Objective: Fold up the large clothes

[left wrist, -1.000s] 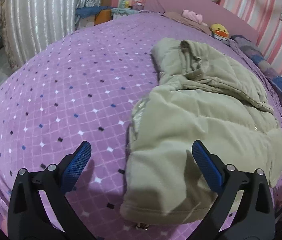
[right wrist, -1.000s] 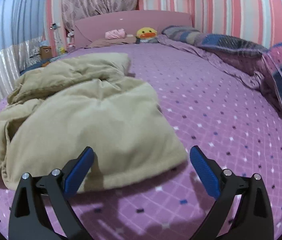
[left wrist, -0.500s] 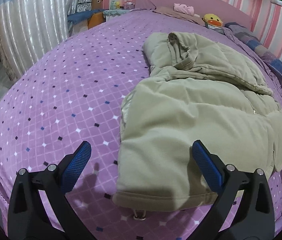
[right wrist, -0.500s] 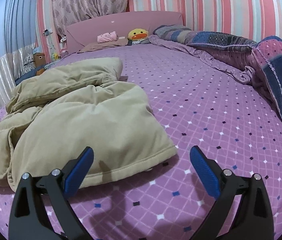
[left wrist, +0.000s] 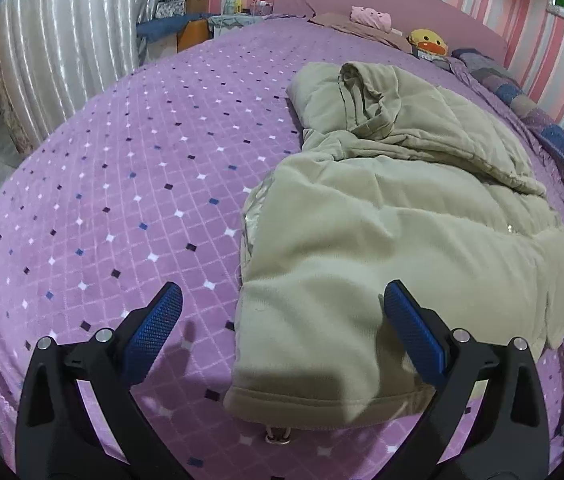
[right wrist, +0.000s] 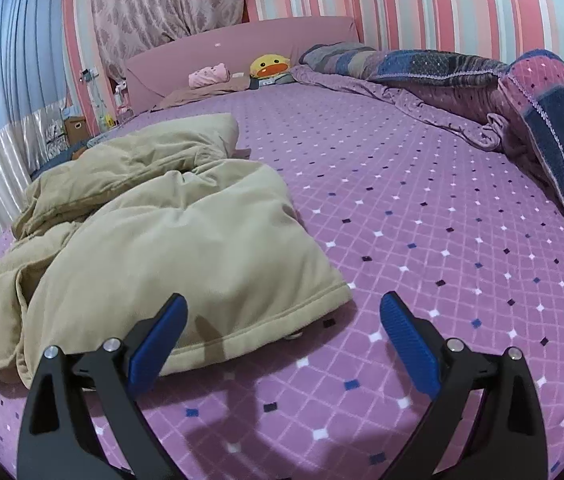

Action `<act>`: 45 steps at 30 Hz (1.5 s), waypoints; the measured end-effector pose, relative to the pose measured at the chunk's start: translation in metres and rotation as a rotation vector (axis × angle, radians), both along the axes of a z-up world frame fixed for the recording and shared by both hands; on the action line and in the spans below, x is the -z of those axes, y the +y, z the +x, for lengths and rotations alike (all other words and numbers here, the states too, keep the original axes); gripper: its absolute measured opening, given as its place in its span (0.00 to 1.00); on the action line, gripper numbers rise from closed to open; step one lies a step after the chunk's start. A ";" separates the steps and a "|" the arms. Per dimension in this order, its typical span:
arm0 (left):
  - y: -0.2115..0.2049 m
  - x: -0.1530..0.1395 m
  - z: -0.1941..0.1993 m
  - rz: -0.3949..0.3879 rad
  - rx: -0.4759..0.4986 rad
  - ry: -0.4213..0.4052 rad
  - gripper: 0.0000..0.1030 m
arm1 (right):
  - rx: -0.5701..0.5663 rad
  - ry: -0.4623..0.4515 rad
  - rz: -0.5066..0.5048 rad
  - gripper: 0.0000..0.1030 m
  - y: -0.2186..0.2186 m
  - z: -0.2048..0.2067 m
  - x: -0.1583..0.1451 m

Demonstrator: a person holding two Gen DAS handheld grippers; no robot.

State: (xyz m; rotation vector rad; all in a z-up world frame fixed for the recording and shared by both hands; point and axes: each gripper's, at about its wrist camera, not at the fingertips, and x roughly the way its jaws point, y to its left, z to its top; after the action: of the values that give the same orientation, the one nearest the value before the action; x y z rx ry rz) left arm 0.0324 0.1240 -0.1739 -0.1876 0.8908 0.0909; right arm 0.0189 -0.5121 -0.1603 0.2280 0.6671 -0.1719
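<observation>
The jacket (left wrist: 382, 240) is matt, soft padded cloth; the bedspread (left wrist: 121, 200) is plush fabric; the gripper pads (right wrist: 408, 338) are knurled blue plastic.

You had nothing readable in either view. The beige coat (left wrist: 382, 240), the purple bedspread (left wrist: 141, 184) and the striped wallpaper (right wrist: 422, 4) carried no lettering, label, brand or number; any small print near the headboard (right wrist: 241, 44) was too blurred to read.

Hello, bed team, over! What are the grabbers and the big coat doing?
Left gripper open, empty, above coat hem. Right gripper open, empty, near hem corner. Beige padded coat rumpled on purple bedspread, not yet folded. Nothing in the way.
</observation>
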 end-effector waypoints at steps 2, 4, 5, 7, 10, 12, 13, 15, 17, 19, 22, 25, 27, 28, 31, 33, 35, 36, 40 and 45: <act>0.002 0.003 0.003 -0.024 0.000 0.008 0.97 | 0.000 -0.007 0.011 0.94 -0.002 -0.001 0.000; 0.002 0.006 0.007 -0.027 -0.003 0.020 0.97 | 0.004 -0.010 0.016 0.94 -0.003 -0.001 0.000; 0.002 0.008 0.010 -0.013 -0.009 0.026 0.97 | 0.007 -0.012 0.020 0.94 -0.004 -0.001 0.000; 0.003 0.009 0.013 -0.003 -0.011 0.030 0.97 | 0.011 -0.016 0.024 0.94 -0.005 -0.001 0.000; 0.003 0.011 0.014 -0.009 0.001 0.039 0.97 | 0.010 -0.012 0.036 0.94 -0.008 0.001 0.001; 0.001 0.019 0.019 -0.009 0.015 0.075 0.97 | 0.000 -0.008 0.036 0.94 -0.007 0.005 0.001; 0.000 0.022 0.020 -0.007 0.017 0.085 0.97 | -0.007 -0.006 0.033 0.94 -0.007 0.008 0.001; -0.004 0.025 0.020 0.007 0.026 0.093 0.97 | -0.032 -0.006 0.021 0.94 -0.005 0.013 -0.001; -0.007 0.027 0.019 0.000 0.039 0.094 0.97 | -0.049 -0.007 -0.004 0.94 -0.004 0.017 -0.002; -0.009 0.031 0.020 -0.004 0.049 0.109 0.97 | -0.066 -0.002 -0.015 0.94 -0.005 0.021 -0.003; -0.013 0.036 0.023 0.013 0.053 0.128 0.97 | -0.103 0.019 -0.019 0.94 -0.011 0.032 -0.004; -0.013 0.038 0.024 0.017 0.055 0.135 0.97 | -0.158 0.067 -0.009 0.94 -0.020 0.047 0.002; -0.010 0.040 0.025 -0.002 0.052 0.142 0.97 | -0.212 0.117 0.007 0.94 -0.025 0.058 0.009; -0.008 0.041 0.025 -0.024 0.048 0.148 0.97 | -0.236 0.136 0.014 0.94 -0.027 0.063 0.012; -0.004 0.044 0.028 -0.053 0.044 0.156 0.97 | -0.300 0.177 0.053 0.94 -0.032 0.075 0.017; -0.005 0.045 0.028 -0.050 0.043 0.157 0.97 | -0.334 0.197 0.086 0.86 -0.032 0.080 0.021; -0.007 0.046 0.029 -0.042 0.044 0.158 0.97 | -0.386 0.210 0.123 0.67 -0.028 0.083 0.024; -0.007 0.047 0.030 -0.040 0.045 0.159 0.97 | -0.389 0.207 0.113 0.65 -0.026 0.082 0.024; -0.005 0.049 0.031 -0.059 0.043 0.165 0.97 | -0.383 0.213 0.134 0.68 -0.022 0.086 0.030; -0.010 0.048 0.032 -0.041 0.064 0.159 0.96 | -0.365 0.222 0.149 0.40 -0.013 0.088 0.035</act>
State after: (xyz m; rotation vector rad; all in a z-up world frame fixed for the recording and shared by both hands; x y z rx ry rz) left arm 0.0648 0.1135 -0.2218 -0.1916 1.0566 0.0277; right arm 0.1064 -0.5251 -0.1948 0.2283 0.9312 0.2062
